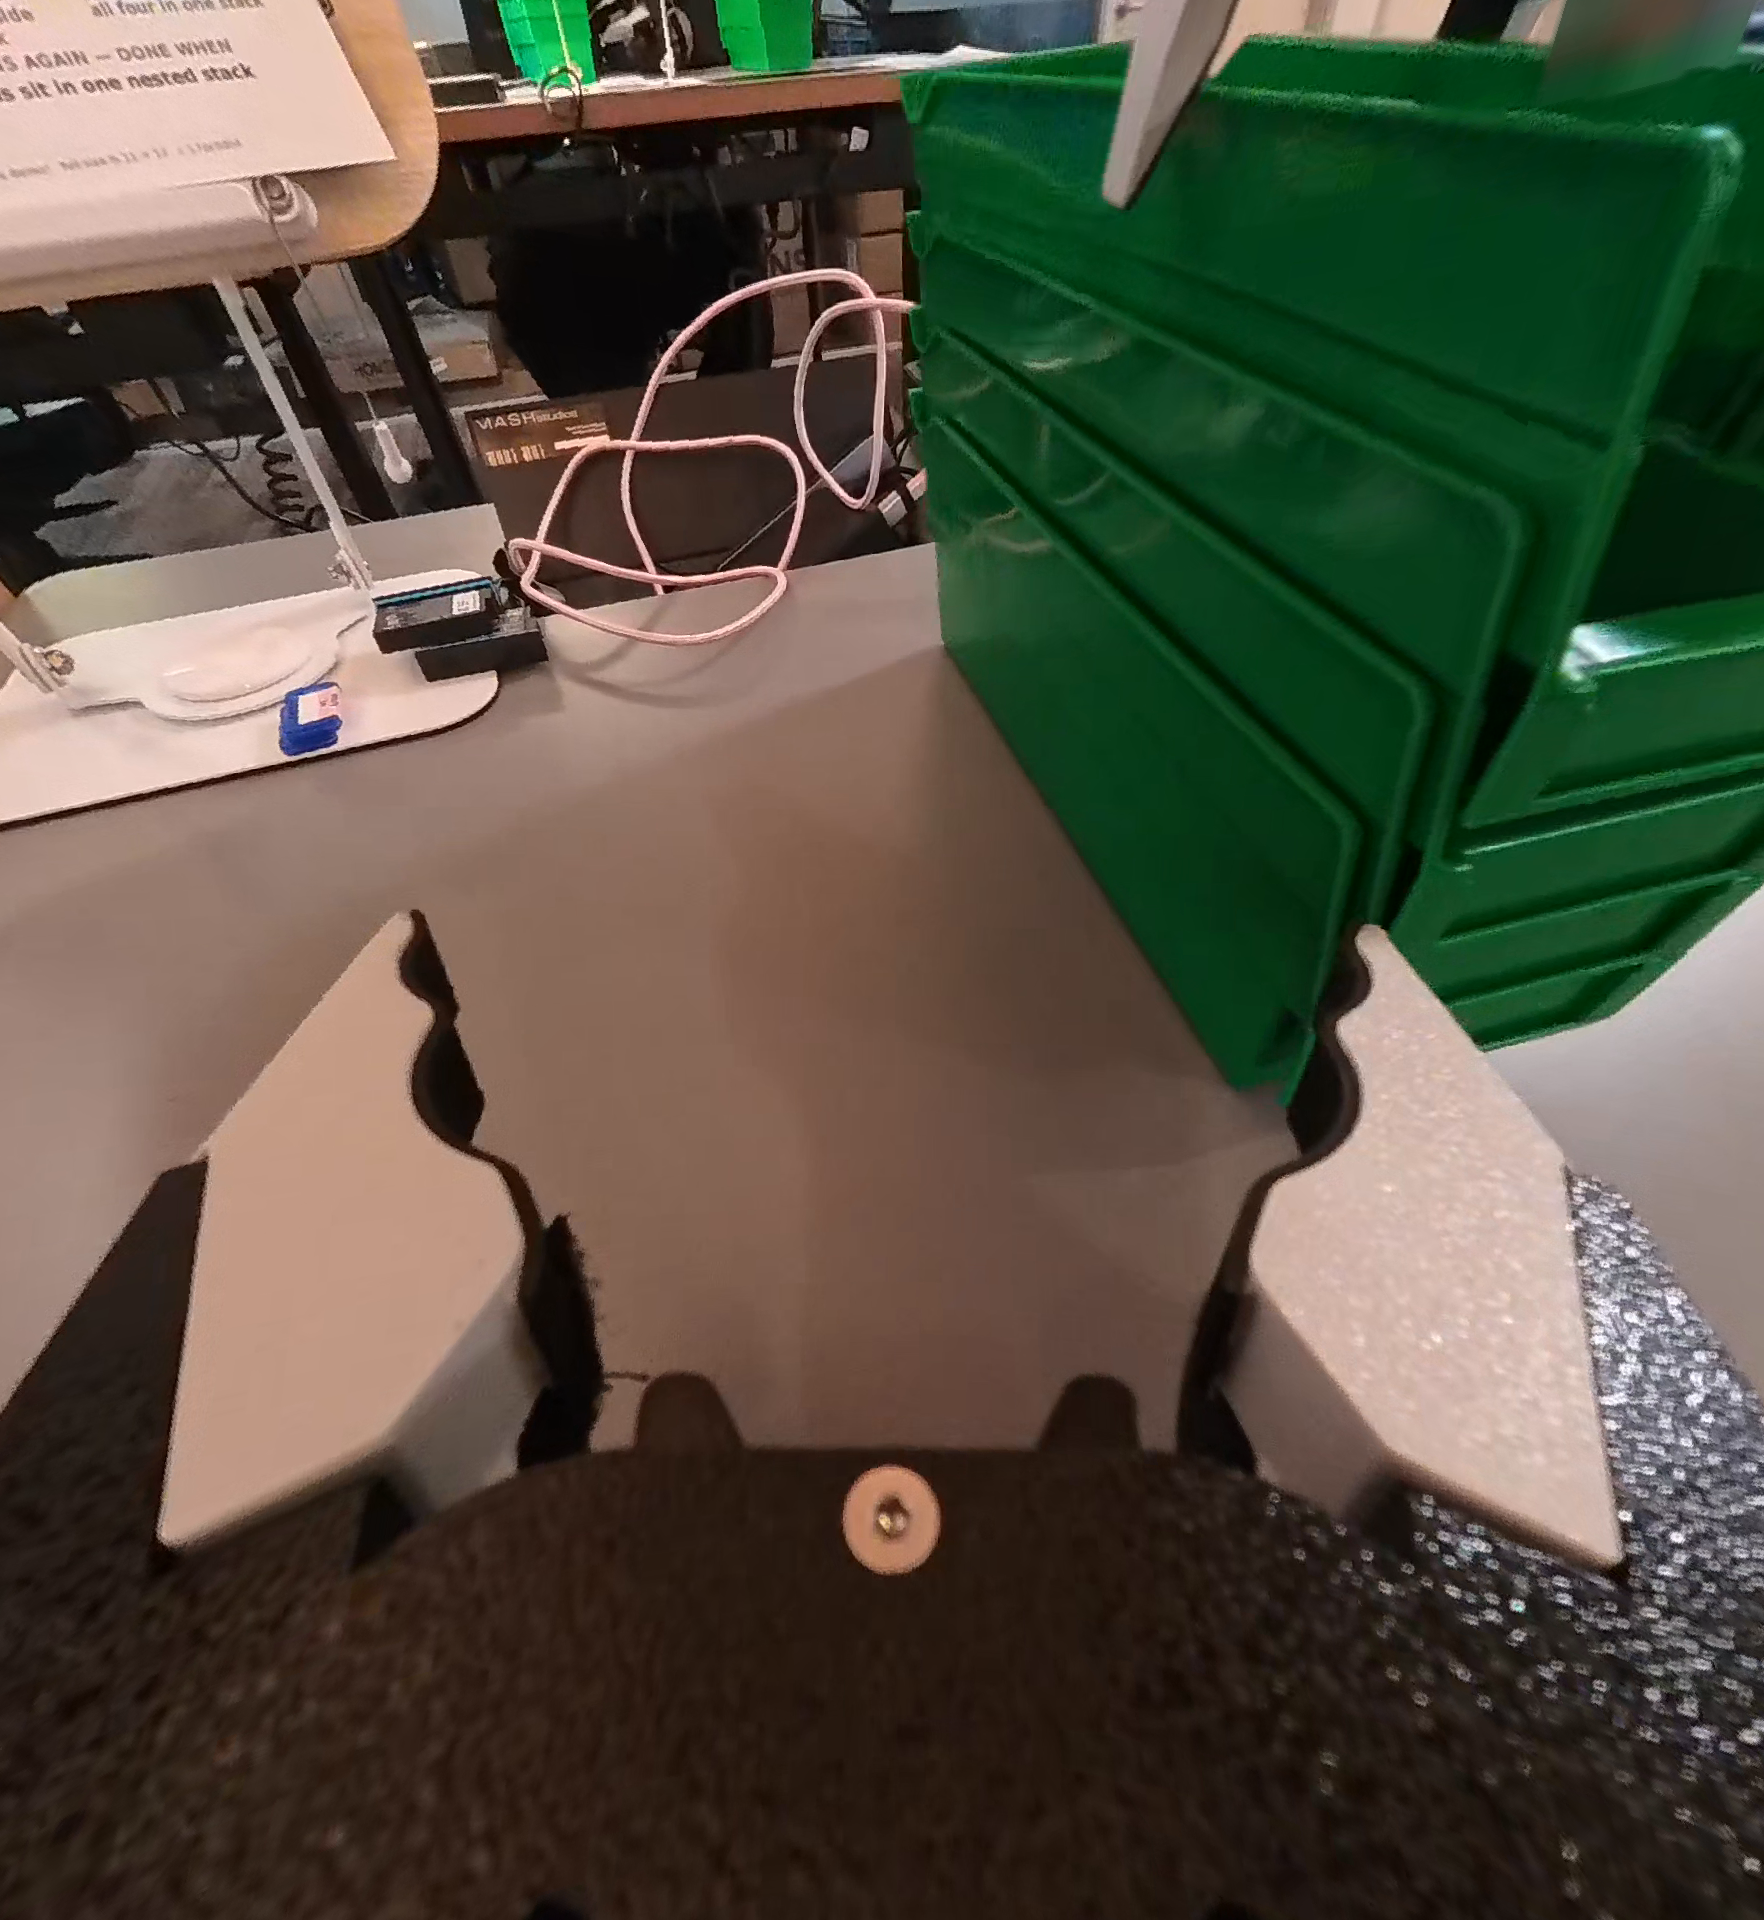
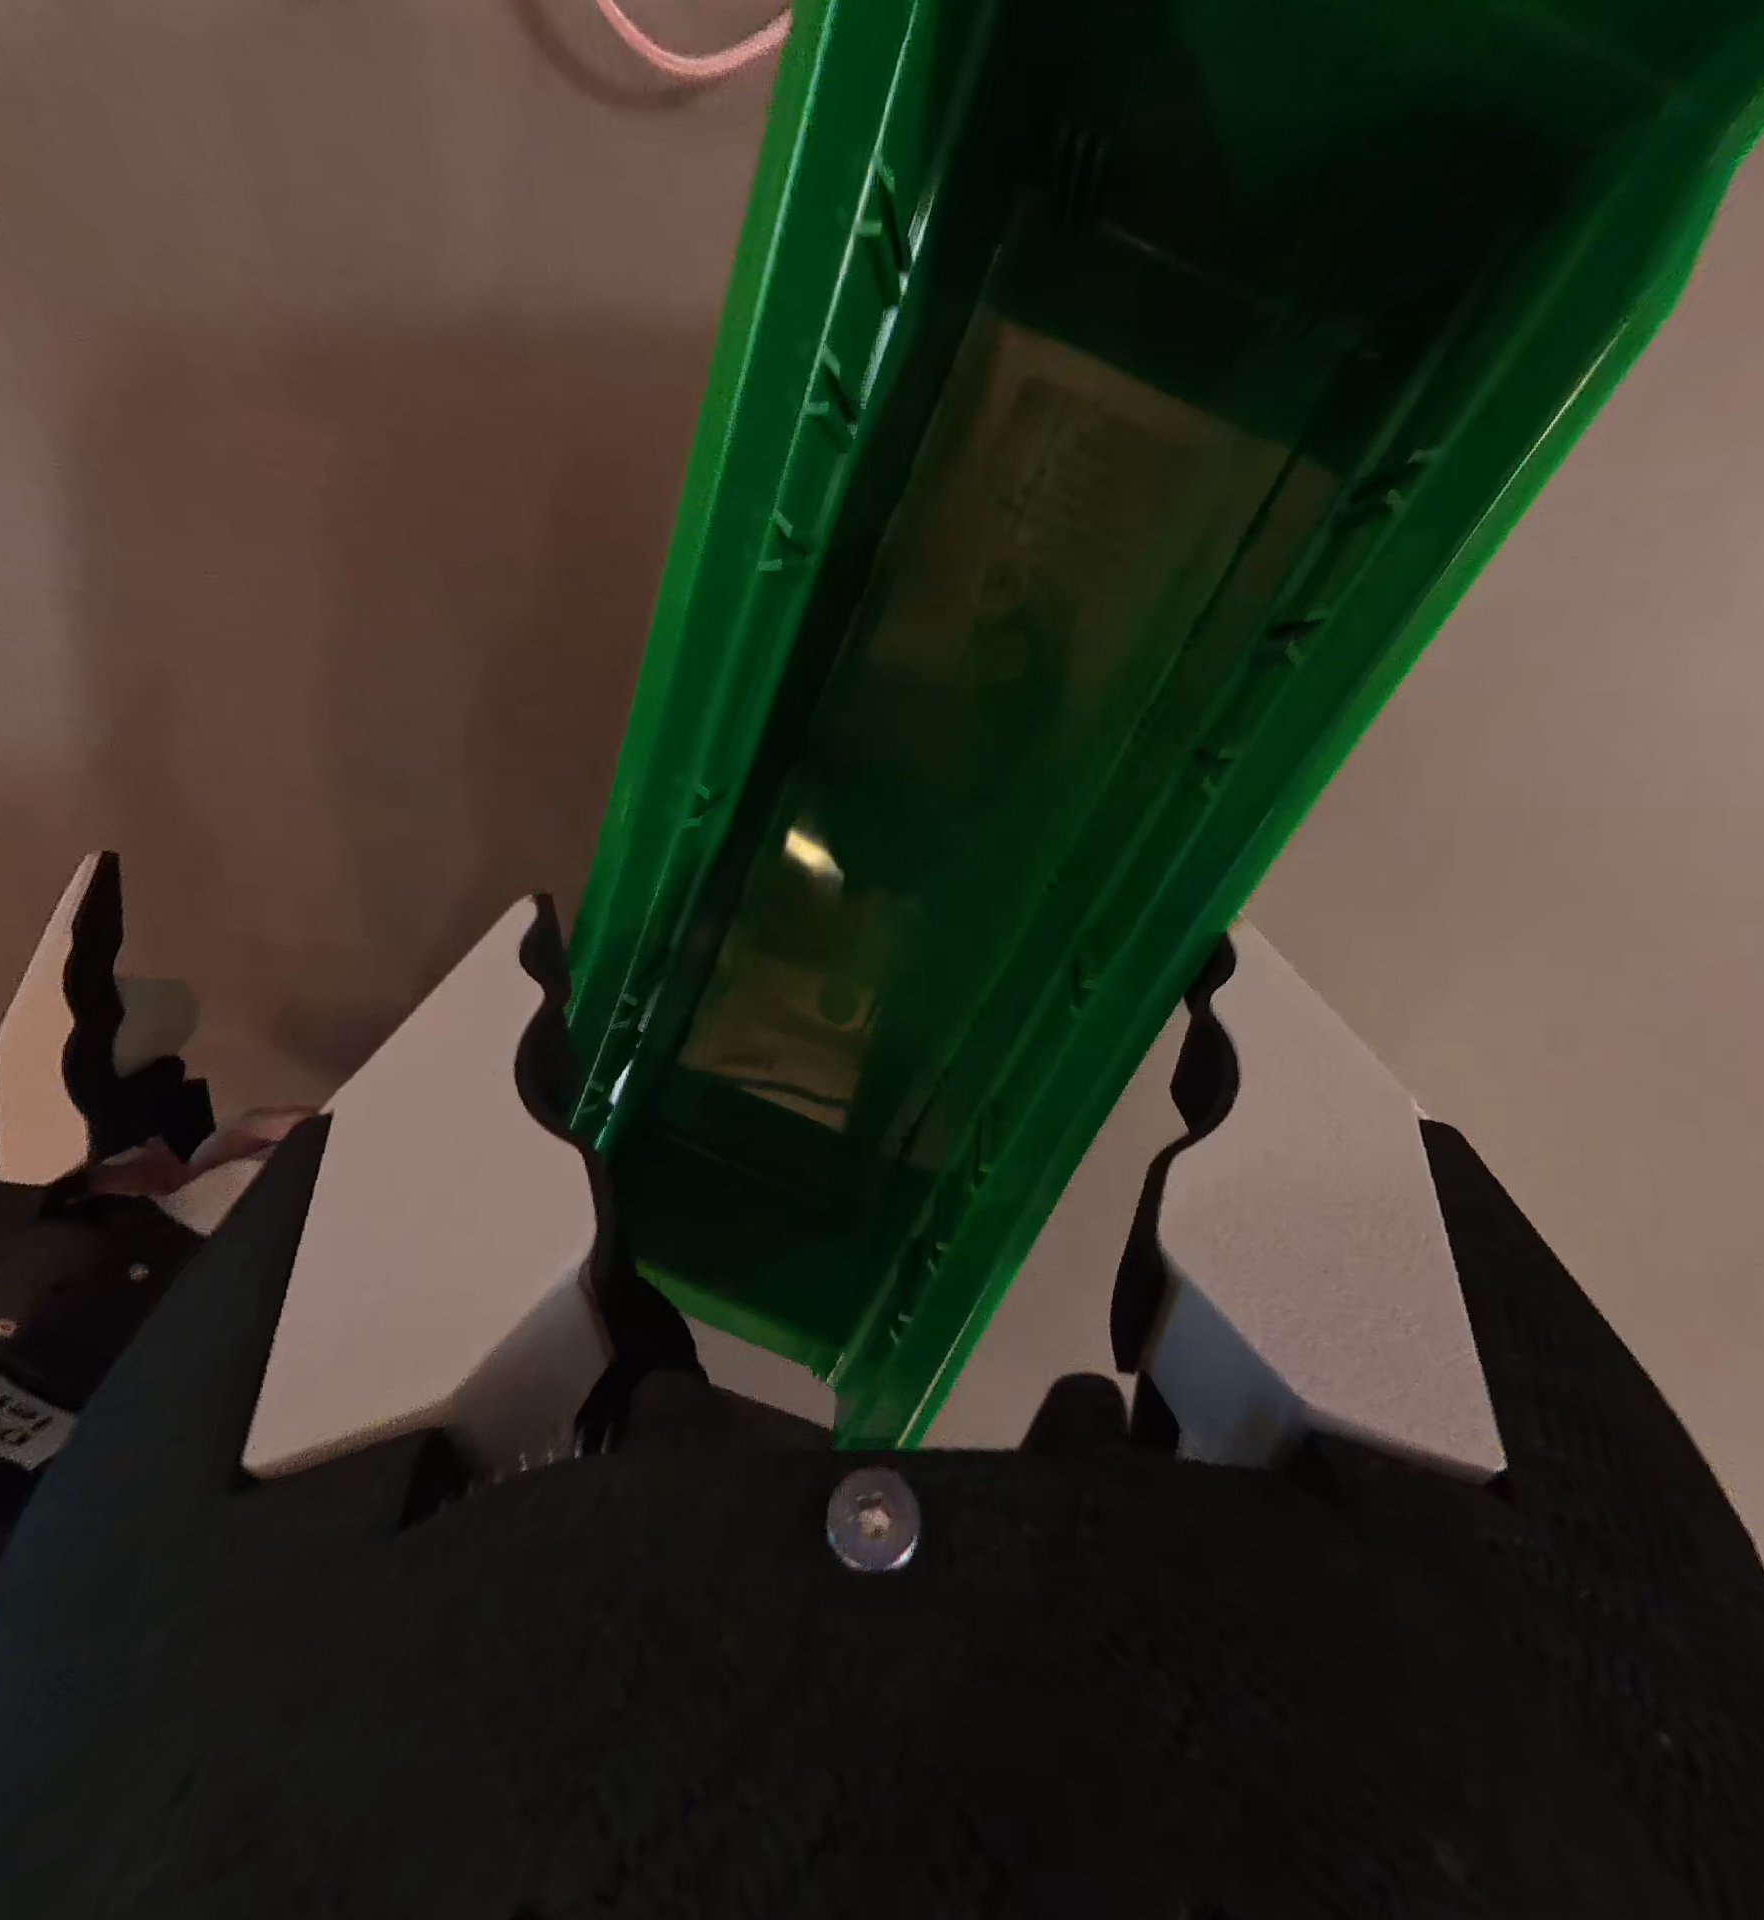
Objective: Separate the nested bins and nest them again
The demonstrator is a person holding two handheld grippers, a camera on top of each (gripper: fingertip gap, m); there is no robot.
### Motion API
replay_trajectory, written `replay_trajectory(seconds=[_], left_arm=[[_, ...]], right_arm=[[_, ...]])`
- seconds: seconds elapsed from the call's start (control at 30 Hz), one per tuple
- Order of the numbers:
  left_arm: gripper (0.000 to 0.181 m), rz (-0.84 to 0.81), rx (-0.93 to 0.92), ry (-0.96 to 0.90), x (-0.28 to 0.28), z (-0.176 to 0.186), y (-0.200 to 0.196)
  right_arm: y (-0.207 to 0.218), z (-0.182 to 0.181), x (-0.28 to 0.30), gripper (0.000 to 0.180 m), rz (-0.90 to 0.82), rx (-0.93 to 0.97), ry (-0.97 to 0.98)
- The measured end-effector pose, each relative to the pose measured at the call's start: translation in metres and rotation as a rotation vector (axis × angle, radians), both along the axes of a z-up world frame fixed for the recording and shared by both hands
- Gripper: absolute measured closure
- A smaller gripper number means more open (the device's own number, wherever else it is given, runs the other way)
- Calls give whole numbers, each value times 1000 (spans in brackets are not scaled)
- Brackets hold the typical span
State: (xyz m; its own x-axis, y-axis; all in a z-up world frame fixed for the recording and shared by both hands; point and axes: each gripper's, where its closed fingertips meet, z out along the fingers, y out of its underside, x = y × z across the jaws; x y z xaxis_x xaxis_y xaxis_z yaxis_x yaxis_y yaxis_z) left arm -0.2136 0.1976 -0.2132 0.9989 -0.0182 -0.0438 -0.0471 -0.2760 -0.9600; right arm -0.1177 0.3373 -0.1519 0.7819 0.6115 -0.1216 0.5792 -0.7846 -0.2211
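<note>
Stack of green bins (image 1: 1221, 582): right side cut off by frame edge in left wrist view; top bin's far end blurred. Right gripper (image 1: 1158, 104): only one pale finger tip seen at top edge, rest cropped. Paper sheet (image 1: 130, 83) on stand: cropped at upper left. In right wrist view, green bin (image 2: 1117, 623) motion-blurred, far end cropped; label inside illegible.

I count four green bins (image 1: 1221, 582) nested, two black boxes (image 1: 462, 623) left of them, one pink cable (image 1: 670, 499).
</note>
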Motion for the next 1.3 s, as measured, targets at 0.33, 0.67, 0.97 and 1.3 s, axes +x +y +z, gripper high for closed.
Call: replay_trajectory(seconds=[0.33, 0.67, 0.97, 1.3], left_arm=[[25, -30, -15, -61, 2, -8, 4], [27, -62, -27, -84, 12, -14, 8], [27, -62, -15, -85, 14, -10, 8], [27, -58, -18, -80, 15, -11, 9]], right_arm=[[1, 15, 0, 67, 44, -22, 21], [1, 70, 3, 76, 100, 66, 113], [11, 132, 63, 78, 82, 144, 222], [47, 104, 223, 79, -136, 151, 122]])
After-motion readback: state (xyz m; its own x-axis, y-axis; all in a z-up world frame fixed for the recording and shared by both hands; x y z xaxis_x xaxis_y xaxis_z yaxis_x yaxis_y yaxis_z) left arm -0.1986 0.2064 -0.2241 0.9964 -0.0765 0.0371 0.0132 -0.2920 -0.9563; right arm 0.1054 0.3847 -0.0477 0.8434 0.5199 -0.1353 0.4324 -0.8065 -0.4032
